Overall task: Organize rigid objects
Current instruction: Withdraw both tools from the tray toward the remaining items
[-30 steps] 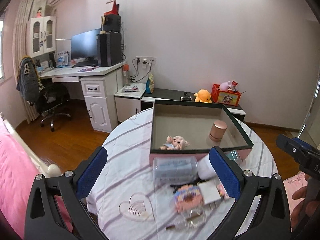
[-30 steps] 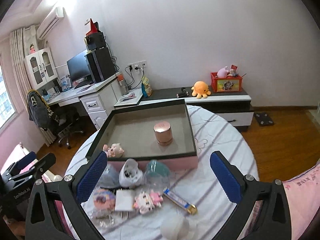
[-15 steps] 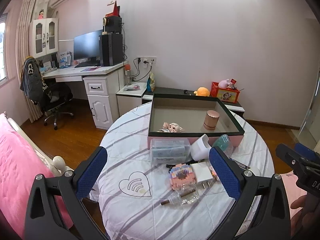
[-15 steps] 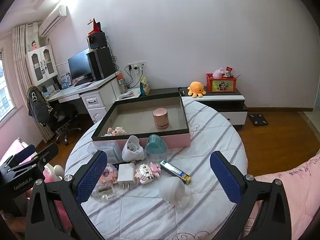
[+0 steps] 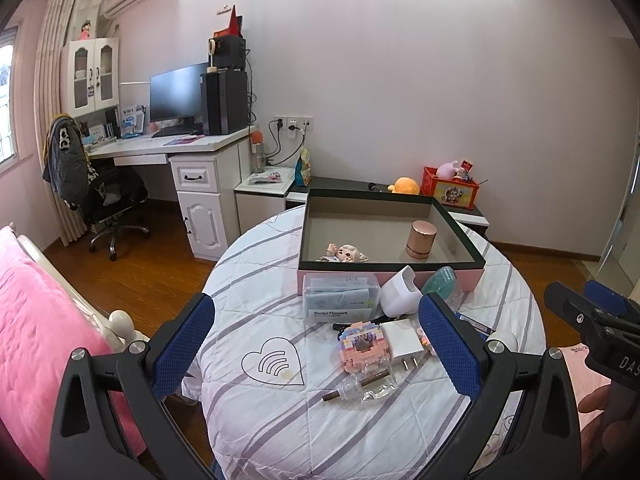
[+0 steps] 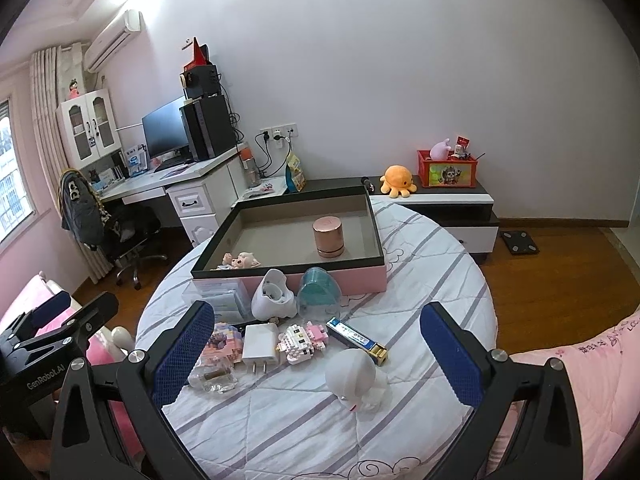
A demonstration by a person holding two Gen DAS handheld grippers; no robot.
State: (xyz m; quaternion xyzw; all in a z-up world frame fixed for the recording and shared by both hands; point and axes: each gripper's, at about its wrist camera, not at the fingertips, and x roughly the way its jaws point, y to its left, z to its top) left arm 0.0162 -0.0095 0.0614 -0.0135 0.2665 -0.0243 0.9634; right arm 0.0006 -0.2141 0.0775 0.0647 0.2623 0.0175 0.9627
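Both the left gripper [image 5: 316,348] and the right gripper [image 6: 316,354] have pulled back from the pink box [image 6: 320,280], jaws wide apart and empty, so the small items, like the white charger [image 6: 259,344], wait on the table [image 6: 420,240].

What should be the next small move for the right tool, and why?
Probably lower the right tool onto the white figurine and close on it. Both tools are open and hold nothing; the figurine lies nearest, between the right tool's fingers, apart from the other items. The pink box holds only a rose-gold jar and a small doll.
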